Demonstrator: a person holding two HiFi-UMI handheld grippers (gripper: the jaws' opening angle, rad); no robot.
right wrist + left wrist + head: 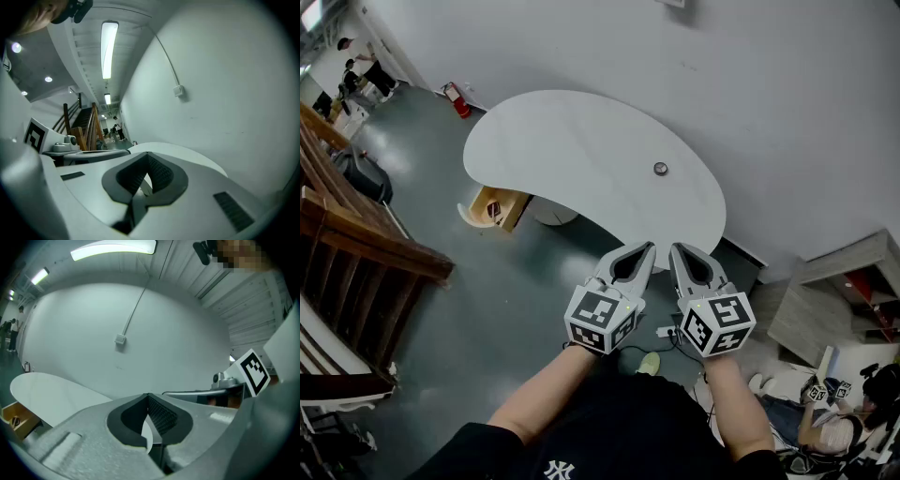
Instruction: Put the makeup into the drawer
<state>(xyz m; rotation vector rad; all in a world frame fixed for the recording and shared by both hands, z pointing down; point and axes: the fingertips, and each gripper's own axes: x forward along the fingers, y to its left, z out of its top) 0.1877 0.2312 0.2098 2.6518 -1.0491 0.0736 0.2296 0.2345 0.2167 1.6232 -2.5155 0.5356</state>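
A small round makeup compact [661, 169] lies on the white kidney-shaped table [572, 150], near its far right side. An open wooden drawer [497, 207] sticks out under the table's left end, and it also shows as the drawer [15, 417] low at the left of the left gripper view. My left gripper [646, 247] and right gripper [676, 248] hang side by side in the air before the table's near edge, pointing toward it. Both are shut with nothing between the jaws. The left gripper [148, 394] and the right gripper [147, 154] show pads meeting at the tips.
A wooden stair railing [356, 234] runs along the left. A red fire extinguisher [457, 101] stands by the wall beyond the table. A grey cabinet [839, 291] and a seated person [825, 427] are at the right. A cable and plug strip [667, 331] lie on the floor.
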